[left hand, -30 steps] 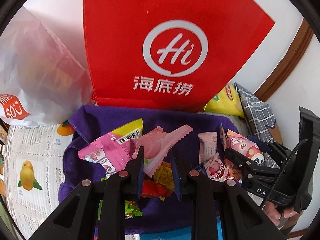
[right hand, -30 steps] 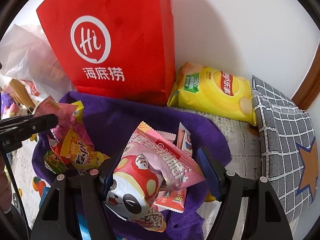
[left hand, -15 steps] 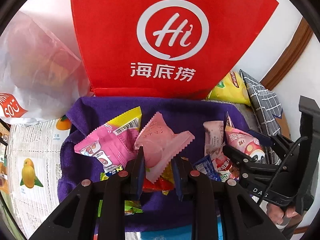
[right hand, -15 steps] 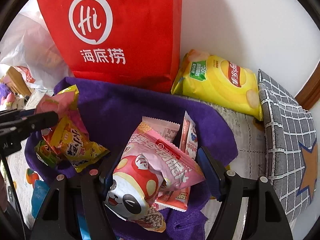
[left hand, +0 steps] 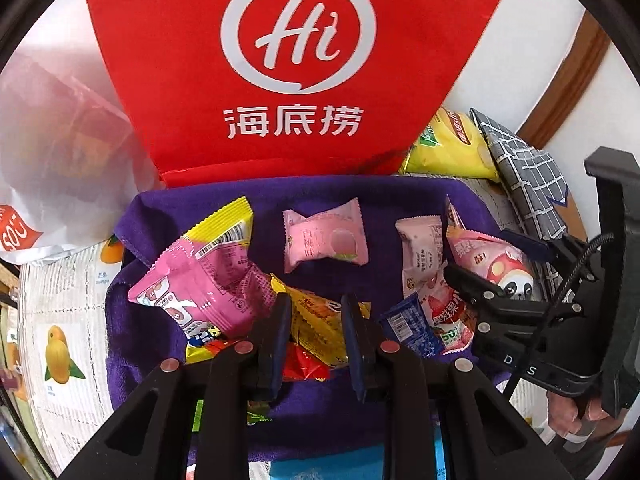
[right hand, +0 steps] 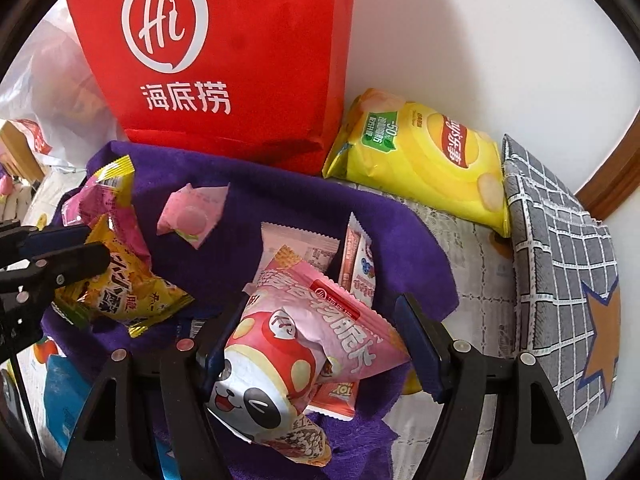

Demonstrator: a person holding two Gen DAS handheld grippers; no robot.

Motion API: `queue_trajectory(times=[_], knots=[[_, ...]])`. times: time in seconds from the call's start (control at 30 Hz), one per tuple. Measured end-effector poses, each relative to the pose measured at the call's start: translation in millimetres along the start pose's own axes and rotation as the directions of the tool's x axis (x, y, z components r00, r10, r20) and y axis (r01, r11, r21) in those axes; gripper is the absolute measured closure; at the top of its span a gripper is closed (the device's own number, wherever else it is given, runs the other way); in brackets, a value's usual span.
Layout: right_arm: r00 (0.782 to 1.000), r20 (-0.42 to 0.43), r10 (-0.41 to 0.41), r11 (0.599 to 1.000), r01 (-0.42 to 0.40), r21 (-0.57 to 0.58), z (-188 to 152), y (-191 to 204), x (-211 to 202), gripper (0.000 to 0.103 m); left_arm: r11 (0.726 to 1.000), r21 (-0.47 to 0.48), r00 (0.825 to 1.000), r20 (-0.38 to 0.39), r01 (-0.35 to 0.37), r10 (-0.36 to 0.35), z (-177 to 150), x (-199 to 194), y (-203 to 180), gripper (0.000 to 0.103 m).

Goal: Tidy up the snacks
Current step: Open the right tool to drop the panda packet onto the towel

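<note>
A purple cloth holds several snack packets. A small pink peach candy packet lies loose on it, also in the right wrist view. My left gripper is open and empty above a yellow packet, next to a big pink-and-yellow packet. My right gripper is open around a pink panda snack bag, which rests between its fingers; it also shows in the left wrist view. Its fingers do not press the bag.
A tall red paper bag stands right behind the cloth against the wall. A yellow chip bag and a grey checked cushion lie to the right. A white plastic bag sits at the left on the fruit-print table cover.
My left gripper opened and let go of the small pink candy packet, which now lies farther back on the purple cloth. The right gripper stayed around the panda bag.
</note>
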State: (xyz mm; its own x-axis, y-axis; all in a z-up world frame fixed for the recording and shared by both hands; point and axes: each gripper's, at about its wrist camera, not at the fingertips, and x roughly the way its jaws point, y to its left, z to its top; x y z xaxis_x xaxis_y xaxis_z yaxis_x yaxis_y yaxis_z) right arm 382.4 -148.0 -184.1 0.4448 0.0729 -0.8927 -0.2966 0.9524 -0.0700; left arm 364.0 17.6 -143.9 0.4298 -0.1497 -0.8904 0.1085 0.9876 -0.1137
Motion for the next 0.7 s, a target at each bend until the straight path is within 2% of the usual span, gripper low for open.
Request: queue_trajectory(times=[0.1, 0.17, 0.23, 0.37, 0.43, 0.6, 0.7], knots=[[1.000, -0.009, 0.003, 1.000, -0.003, 0.013, 0, 0, 1, 0.029, 1.000, -0.005, 1.000, -0.005, -0.007, 0.007, 0, 1, 0, 0.077], [1.000, -0.026, -0.002, 1.000, 0.002, 0.006, 0, 1, 2, 0.028, 1.000, 0.002, 1.000, -0.001, -0.018, 0.018, 1, 0, 0, 0.072], [1.000, -0.029, -0.002, 1.000, 0.001, -0.004, -1, 2, 1, 0.028, 1.000, 0.010, 1.000, 0.009, -0.027, 0.027, 1, -2, -1, 0.062], [1.000, -0.021, 0.001, 1.000, -0.001, 0.006, 0, 2, -6, 0.024, 1.000, 0.017, 1.000, 0.014, -0.024, 0.023, 1, -6, -3, 0.060], [1.000, 0.002, 0.002, 1.000, -0.002, 0.013, 0, 2, -15, 0.021, 0.999, 0.021, 0.999, 0.031, -0.030, 0.029, 1, -11, -5, 0.050], [0.998, 0.047, -0.029, 1.000, 0.028, 0.011, -1, 5, -36, 0.019, 0.998, 0.034, 0.996, 0.075, -0.050, 0.048, -1, -29, -9, 0.045], [0.997, 0.080, -0.019, 1.000, 0.018, 0.015, 2, 4, -48, 0.018, 0.998, 0.035, 0.993, 0.107, -0.053, 0.049, -2, -40, -10, 0.039]])
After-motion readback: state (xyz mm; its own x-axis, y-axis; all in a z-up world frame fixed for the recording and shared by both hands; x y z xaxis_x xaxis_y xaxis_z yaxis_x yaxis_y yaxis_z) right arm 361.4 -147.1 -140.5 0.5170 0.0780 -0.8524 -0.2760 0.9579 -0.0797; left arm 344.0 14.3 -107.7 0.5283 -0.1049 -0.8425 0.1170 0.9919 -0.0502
